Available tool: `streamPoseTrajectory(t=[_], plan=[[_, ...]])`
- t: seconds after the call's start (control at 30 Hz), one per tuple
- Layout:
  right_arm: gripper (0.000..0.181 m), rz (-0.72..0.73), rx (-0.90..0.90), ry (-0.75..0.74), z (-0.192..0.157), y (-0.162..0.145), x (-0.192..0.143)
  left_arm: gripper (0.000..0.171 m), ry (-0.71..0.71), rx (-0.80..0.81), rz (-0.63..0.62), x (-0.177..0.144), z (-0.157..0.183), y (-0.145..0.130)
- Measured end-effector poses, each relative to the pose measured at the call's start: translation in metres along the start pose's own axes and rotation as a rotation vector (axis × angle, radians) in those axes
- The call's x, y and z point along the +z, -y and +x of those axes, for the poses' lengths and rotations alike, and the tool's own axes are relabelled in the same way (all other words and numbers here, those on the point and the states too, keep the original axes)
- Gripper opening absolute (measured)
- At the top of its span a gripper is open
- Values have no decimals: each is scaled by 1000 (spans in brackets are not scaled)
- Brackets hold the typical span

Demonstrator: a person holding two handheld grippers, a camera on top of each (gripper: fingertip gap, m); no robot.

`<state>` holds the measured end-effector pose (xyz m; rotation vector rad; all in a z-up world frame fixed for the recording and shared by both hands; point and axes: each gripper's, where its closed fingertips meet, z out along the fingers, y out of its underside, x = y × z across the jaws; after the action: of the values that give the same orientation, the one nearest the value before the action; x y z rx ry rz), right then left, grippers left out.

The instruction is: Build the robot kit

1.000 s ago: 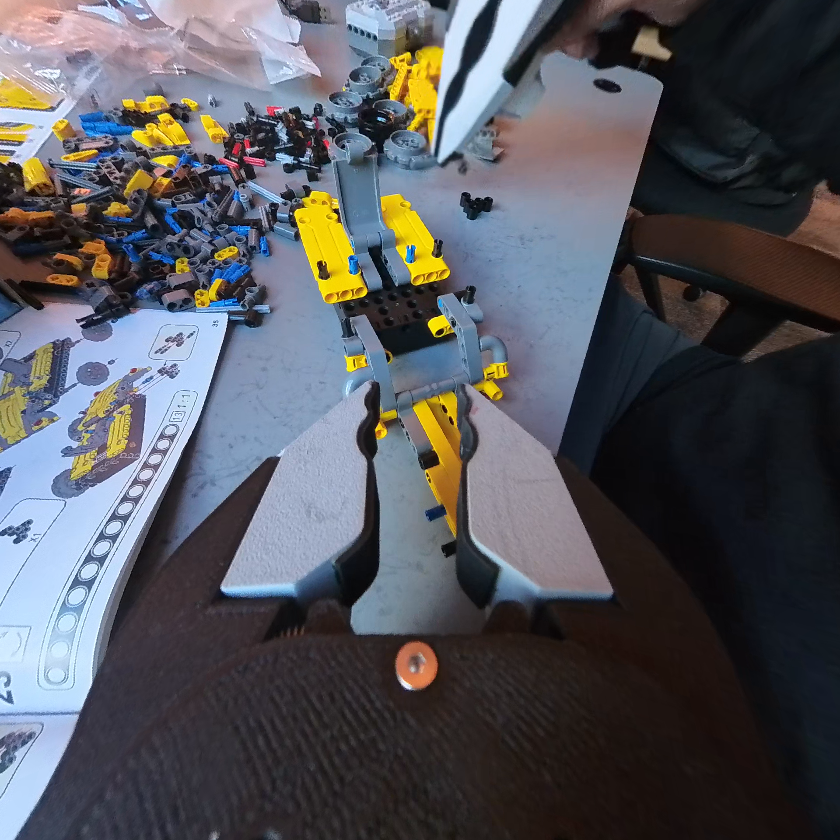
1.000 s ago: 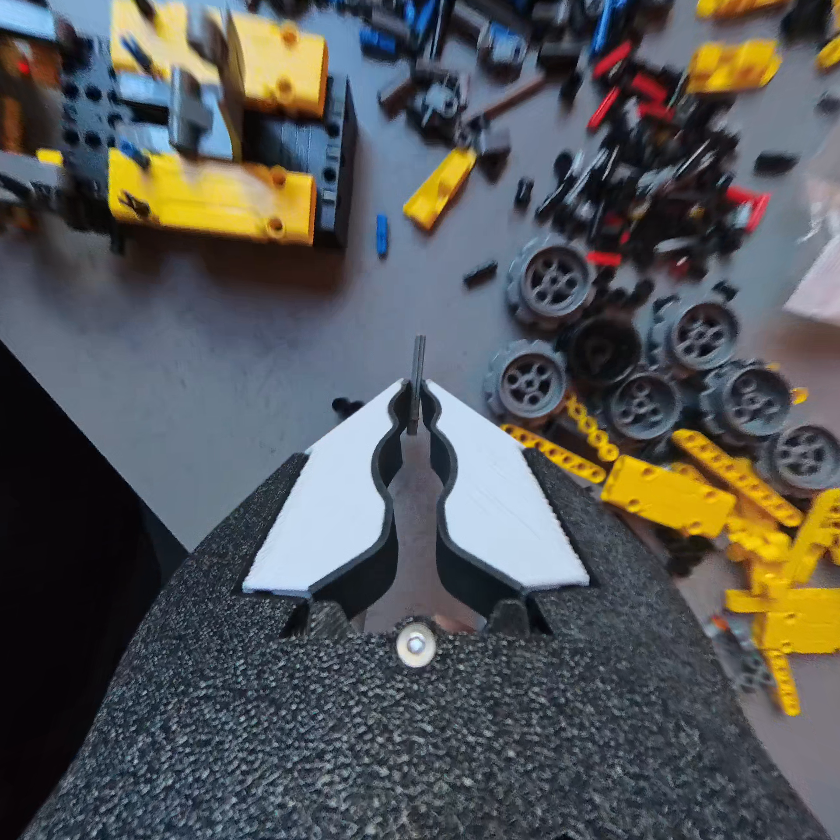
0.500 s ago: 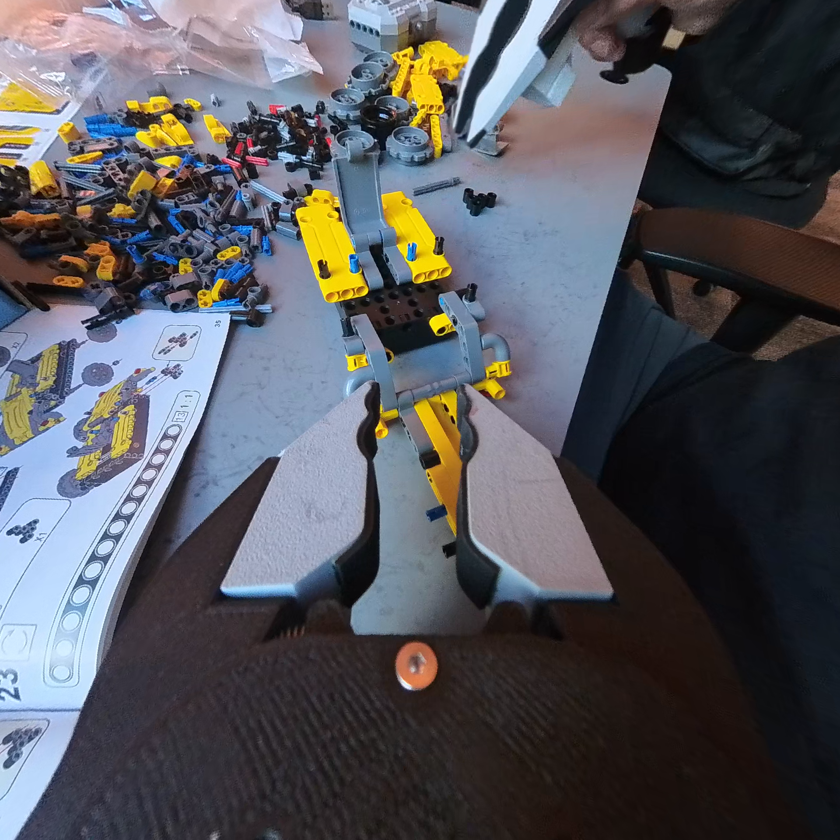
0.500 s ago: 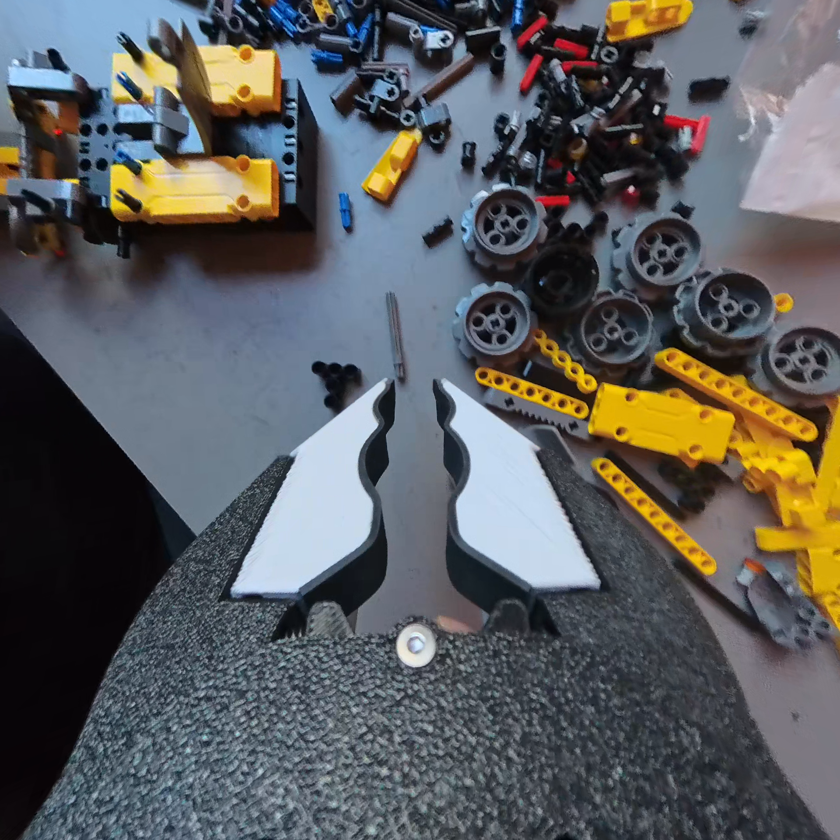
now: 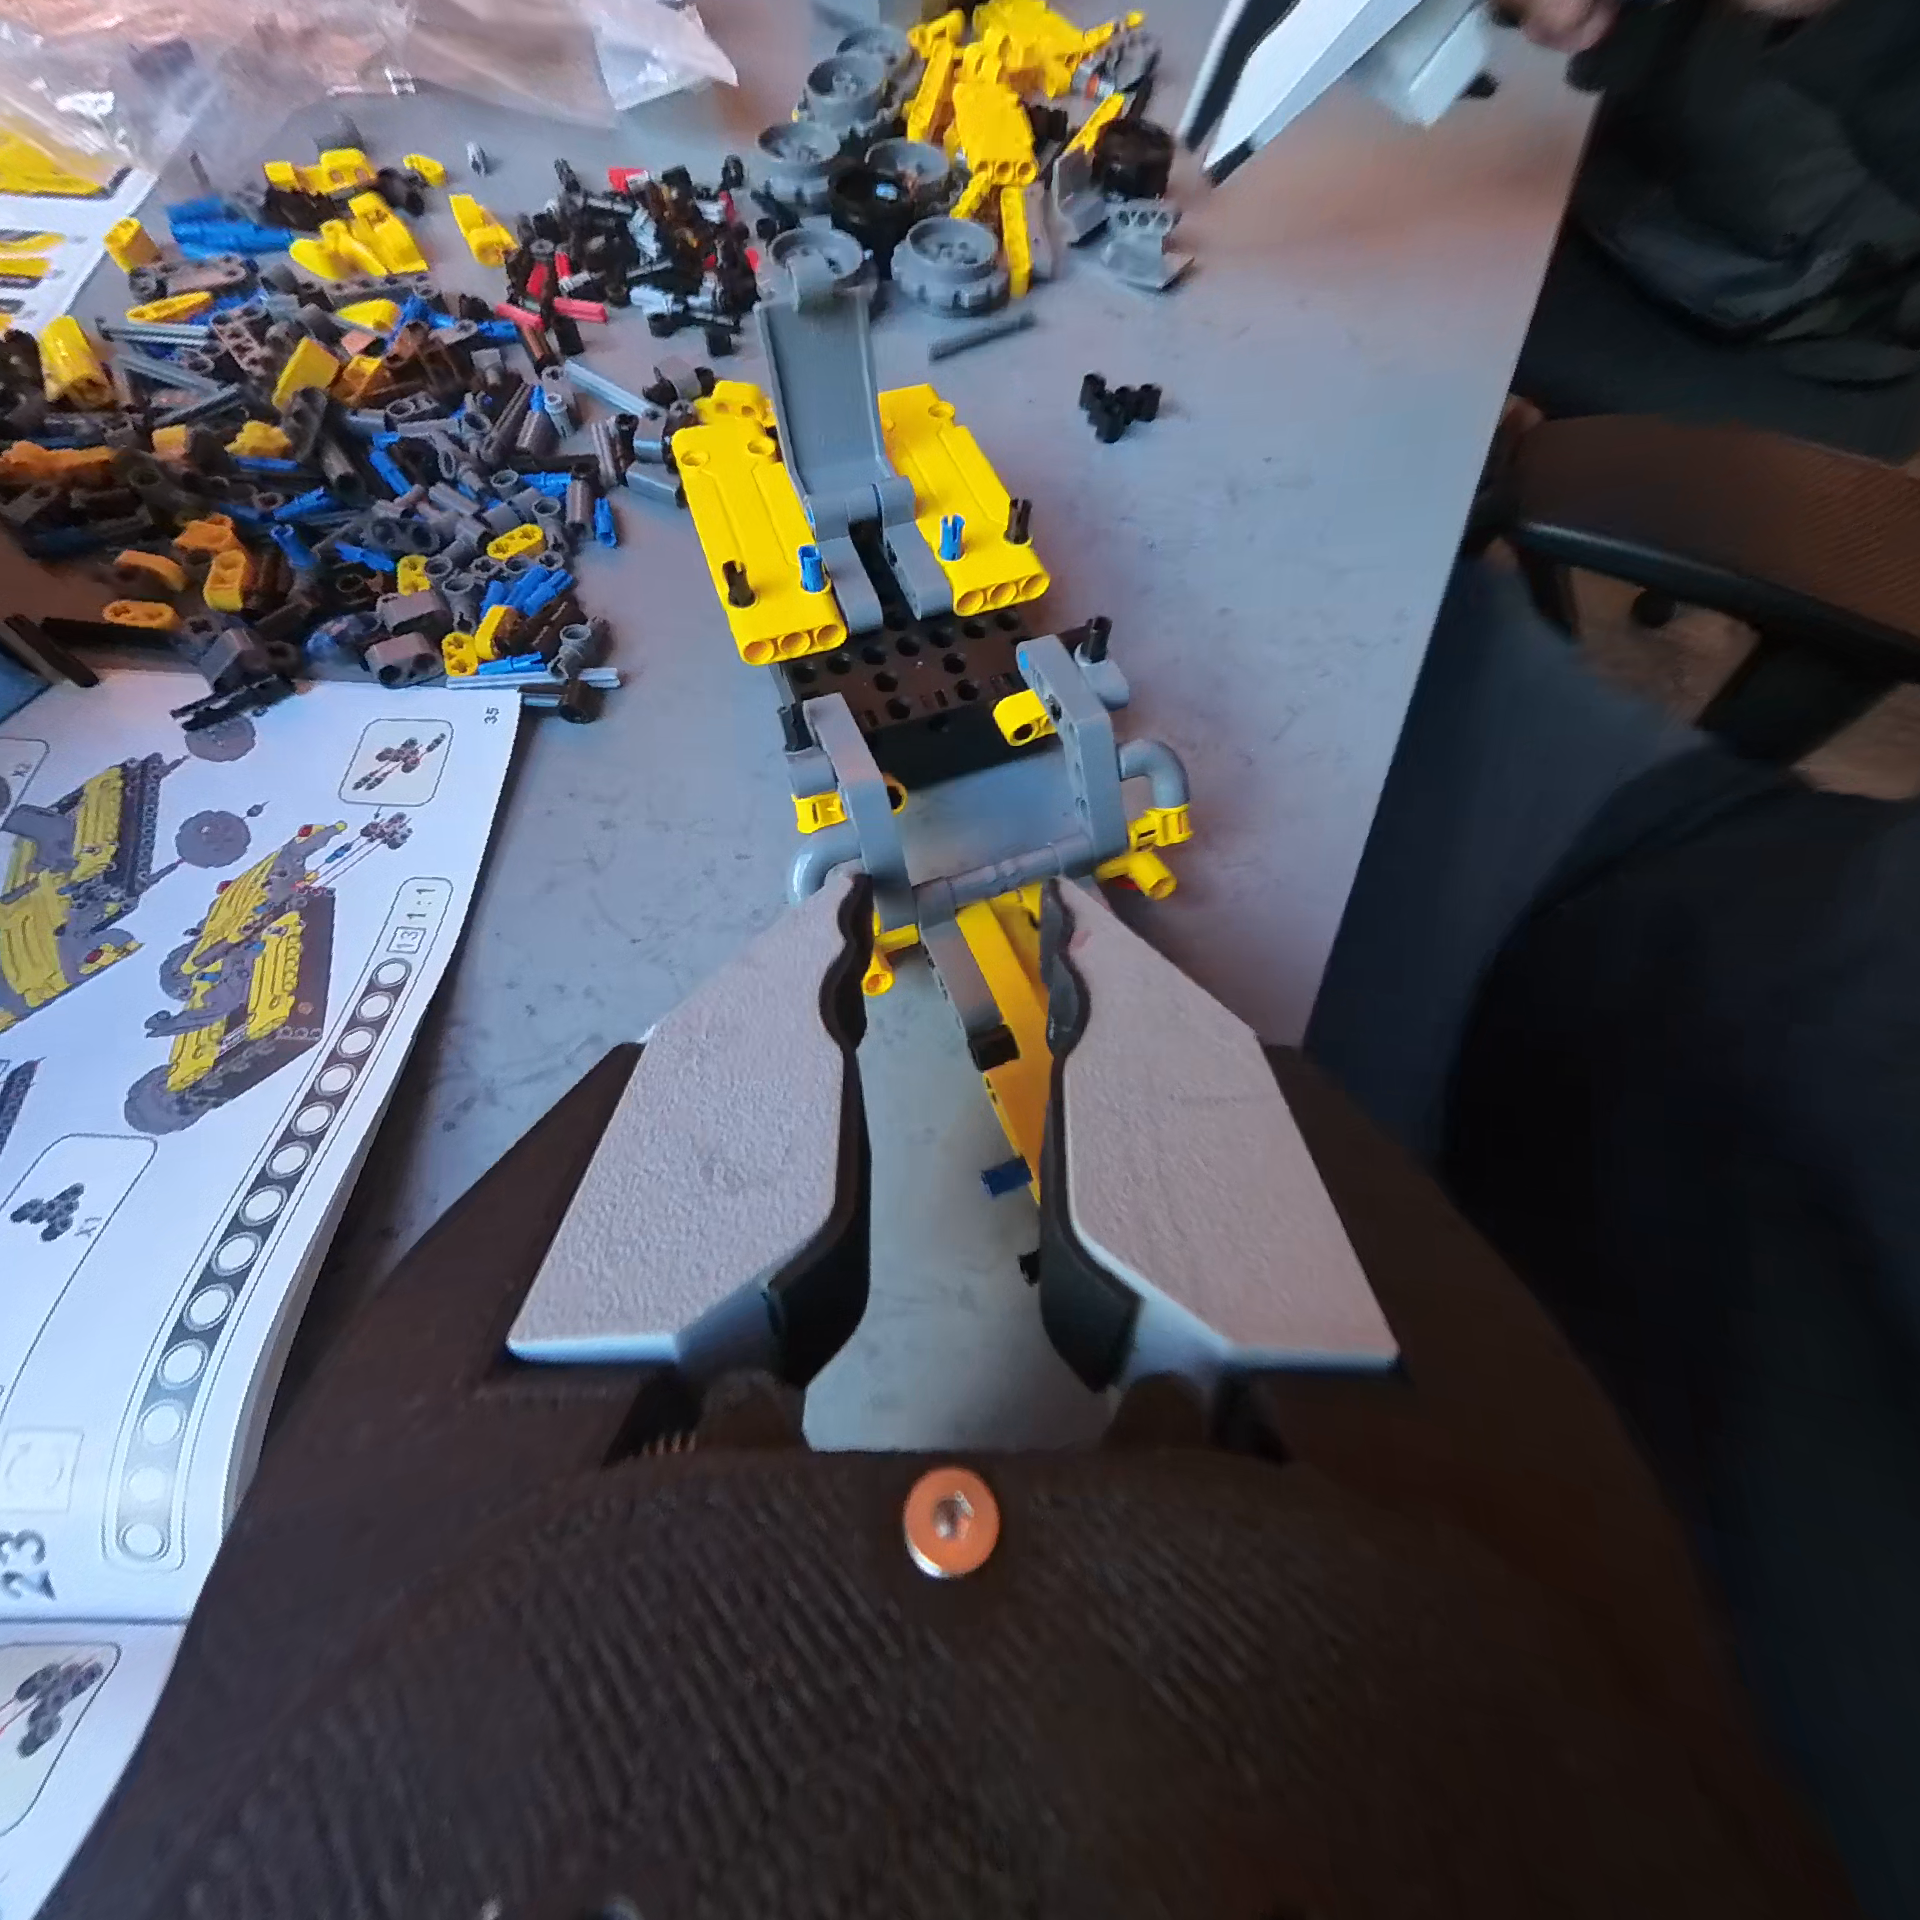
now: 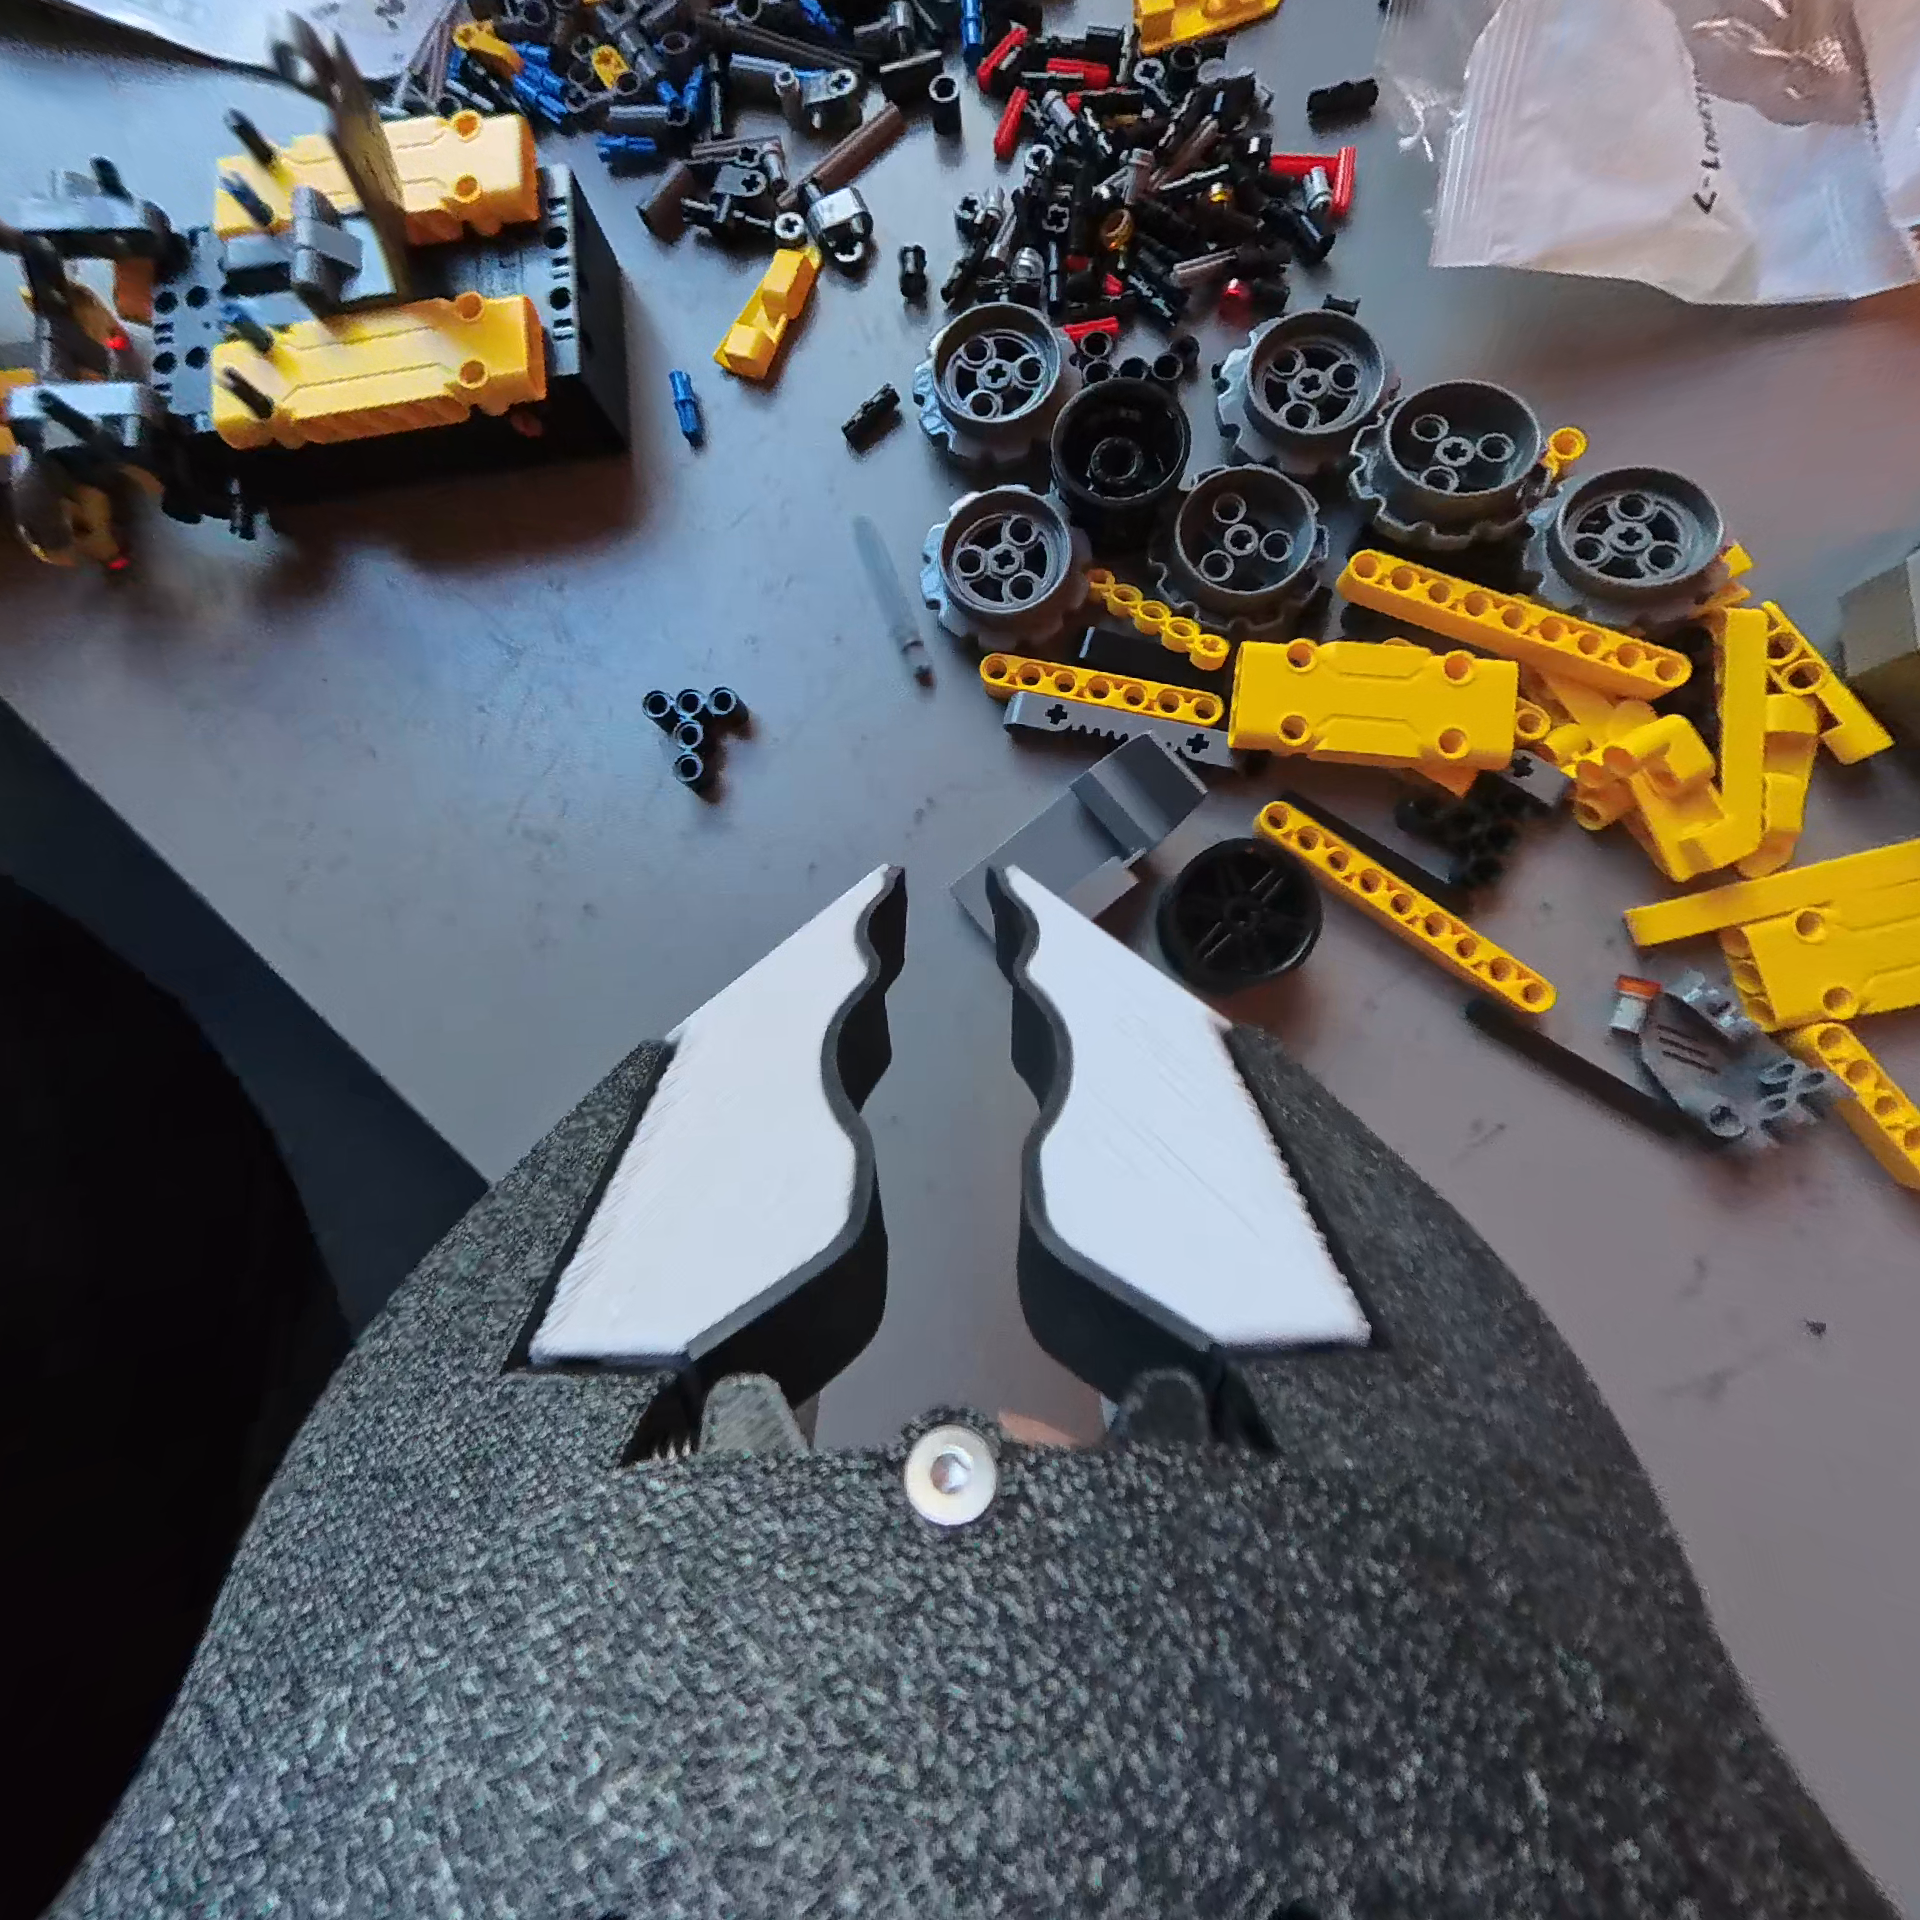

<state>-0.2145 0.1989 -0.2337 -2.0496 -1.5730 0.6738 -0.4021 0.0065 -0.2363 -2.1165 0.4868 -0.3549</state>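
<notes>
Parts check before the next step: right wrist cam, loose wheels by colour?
grey wheels: 6
black wheels: 2
Total: 8

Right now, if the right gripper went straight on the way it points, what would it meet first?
Probably the grey angled piece lying just past the right gripper, slightly toward its right fingertip; its jaws are open and empty. Depth is unclear, so it might pass over it toward the grey wheels.
</notes>
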Motion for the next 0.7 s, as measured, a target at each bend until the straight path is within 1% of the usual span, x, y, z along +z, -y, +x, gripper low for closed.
streamPoseTrajectory(t=[0.07, 0.17, 0.2, 0.27, 0.3, 0.33, 0.4, 0.43, 0.53, 0.6, 0.7], plan=[[16, -2, -3, 12, -7, -3, -8, 29, 44, -3, -2, 0, -5, 0], [16, 1, -38, -11, -19, -13, -30, 27, 147, -39, -6, -7, -12, -6], [16, 16, -39, -15, -26, -19, -39, 28, 180, -60, 1, -11, -9, -11], [16, 62, -31, -15, -43, -33, -60, 21, 248, -80, 40, -20, 6, -25], [16, 85, -26, -12, -54, -44, -70, 15, 266, -103, 79, -28, 21, -29], [17, 104, -25, -6, -66, -58, -80, 16, 288, -137, 120, -37, 38, -31], [17, 116, -32, -3, -89, -92, -97, 17, 253, -191, 183, -54, 85, -32], [17, 111, -39, -8, -99, -111, -105, 20, 256, -194, 183, -60, 109, -36], [17, 107, -37, -1, -126, -162, -131, 17, 344, -150, 108, -69, 168, -73], [17, 125, -23, 22, -146, -190, -150, 16, 348, -165, 57, -70, 207, -98], [17, 153, -20, 13, -172, -229, -174, 15, 368, -163, 4, -74, 253, -120]])
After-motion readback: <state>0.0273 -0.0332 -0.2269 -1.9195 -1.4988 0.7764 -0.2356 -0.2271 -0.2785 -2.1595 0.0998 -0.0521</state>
